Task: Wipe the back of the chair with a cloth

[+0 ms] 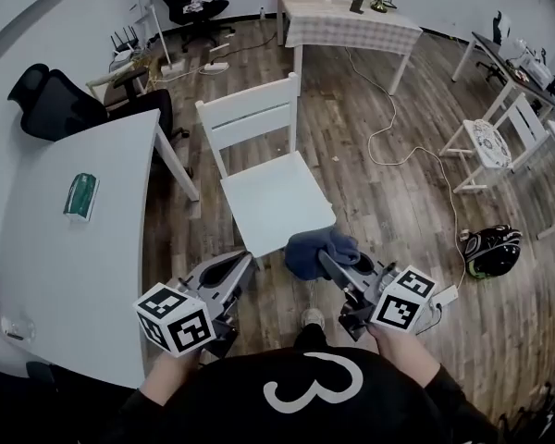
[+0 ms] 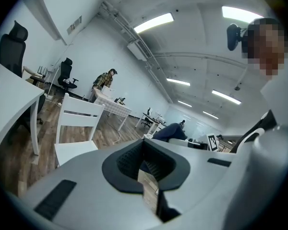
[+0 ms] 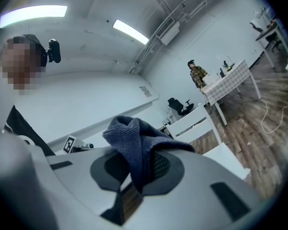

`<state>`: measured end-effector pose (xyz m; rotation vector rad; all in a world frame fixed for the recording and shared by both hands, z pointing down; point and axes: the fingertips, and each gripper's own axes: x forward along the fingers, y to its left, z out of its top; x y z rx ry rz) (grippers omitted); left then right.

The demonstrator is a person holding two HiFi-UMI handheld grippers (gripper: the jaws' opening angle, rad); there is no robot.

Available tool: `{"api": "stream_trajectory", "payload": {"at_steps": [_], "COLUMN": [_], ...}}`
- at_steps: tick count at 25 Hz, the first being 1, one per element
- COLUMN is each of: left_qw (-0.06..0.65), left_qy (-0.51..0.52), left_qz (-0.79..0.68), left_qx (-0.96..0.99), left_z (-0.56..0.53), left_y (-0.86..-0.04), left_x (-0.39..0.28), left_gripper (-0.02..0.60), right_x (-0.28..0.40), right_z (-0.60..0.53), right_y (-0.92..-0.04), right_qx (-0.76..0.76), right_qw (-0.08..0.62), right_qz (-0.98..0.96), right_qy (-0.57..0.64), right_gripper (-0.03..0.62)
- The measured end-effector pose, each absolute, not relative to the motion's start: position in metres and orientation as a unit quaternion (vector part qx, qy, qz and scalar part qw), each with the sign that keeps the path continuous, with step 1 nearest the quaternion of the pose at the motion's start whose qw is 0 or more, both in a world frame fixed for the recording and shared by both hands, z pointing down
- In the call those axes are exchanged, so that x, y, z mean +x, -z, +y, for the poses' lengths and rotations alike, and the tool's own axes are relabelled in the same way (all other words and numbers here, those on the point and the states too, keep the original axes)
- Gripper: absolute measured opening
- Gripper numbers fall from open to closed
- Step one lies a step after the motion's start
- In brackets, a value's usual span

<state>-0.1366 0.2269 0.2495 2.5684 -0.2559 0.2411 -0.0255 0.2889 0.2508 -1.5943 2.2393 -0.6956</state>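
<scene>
Closest to you, your right gripper (image 1: 333, 266) has its jaws clamped on a fold of the dark blue woven cloth (image 1: 314, 248), and the rest bunches up loose beyond the tips. Gripped by one fold like that, it should give you a soft pad to press against wood. Beside it your left gripper (image 1: 240, 265) carries nothing: its jaws are drawn almost together, with only a thin slit of floor showing between them, so I judge it is free to steady things if needed. Both hang low and close to your body, and wiping has not yet begun

Just ahead of both grippers stands the white wooden chair (image 1: 276, 200). Its seat's front edge is nearest the cloth, and its slatted back (image 1: 250, 111) is on the far side, well apart from the cloth. You will probably have to reach over the seat or step round. Left of the left gripper runs a white table (image 1: 65, 276) with a small green packet (image 1: 80, 195) lying flat on it

Underfoot is brown wood-plank flooring (image 1: 388, 202). Out beyond the right gripper a white cable (image 1: 453, 206) crosses it and a black helmet-like object (image 1: 488, 251) lies on it. Farther off are a table under a checked cover (image 1: 351, 24) and black office chairs (image 1: 51, 100). Both gripper views show a person (image 3: 198, 74) standing by that far table
</scene>
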Motion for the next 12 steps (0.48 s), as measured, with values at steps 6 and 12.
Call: {"api": "stream_trajectory", "payload": {"at_steps": [6,12], "left_qw": [0.273,0.269], "left_qy": [-0.087,-0.093], "left_qz": [-0.118,-0.138], "left_qx": [0.951,0.949], "left_z": [0.187,0.173], "left_y": [-0.253,-0.257], "left_x": [-0.032,0.020], "left_gripper": [0.014,0.014], "right_x": [0.090,0.145], "right_z": [0.258,0.237], "right_y": [-0.258,-0.273], "right_qx": [-0.576,-0.559], "right_qw": [0.156,0.145], "right_qz": [0.762,0.771], "right_qy": [0.252,0.270], "right_gripper": [0.051,0.051]}}
